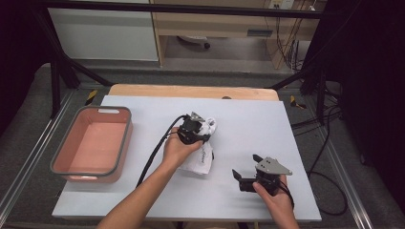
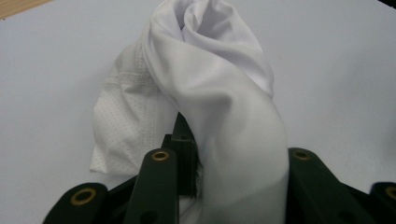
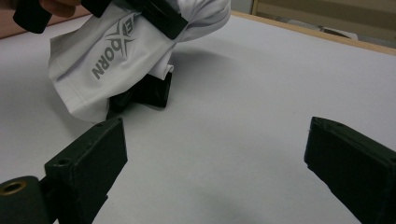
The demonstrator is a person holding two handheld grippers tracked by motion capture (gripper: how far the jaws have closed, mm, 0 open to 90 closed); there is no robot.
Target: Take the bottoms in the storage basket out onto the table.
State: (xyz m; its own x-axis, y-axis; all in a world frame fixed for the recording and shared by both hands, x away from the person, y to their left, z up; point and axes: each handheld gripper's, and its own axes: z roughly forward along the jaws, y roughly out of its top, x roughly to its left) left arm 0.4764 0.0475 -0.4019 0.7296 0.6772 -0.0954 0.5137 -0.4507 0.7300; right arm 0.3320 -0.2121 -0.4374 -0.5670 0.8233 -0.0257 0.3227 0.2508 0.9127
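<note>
A white garment (image 1: pixel 203 155), bunched and twisted, sits near the middle of the table, draped over and under the left gripper (image 1: pixel 193 131). In the left gripper view the cloth (image 2: pixel 205 93) runs down between the two black jaws, which are closed on a fold of it; one part of the fabric is smooth and shiny, another is finely perforated mesh. In the right gripper view the garment (image 3: pixel 116 51) hangs partly lifted off the surface, and grey print on it reads "BORN" beside an X-shaped logo.

The right gripper (image 1: pixel 248 176) rests low on the table to the right of the cloth, well apart from it, its jaws spread wide with nothing between them.

The table (image 1: pixel 248 119) has a pale grey-white top with a light wood edge showing at its far side. A salmon-pink basket (image 1: pixel 93 143) with a grey rim stands at the table's left end. Beyond the table lie a grey floor, black frame legs, trailing cables at the right, and pale wooden furniture.
</note>
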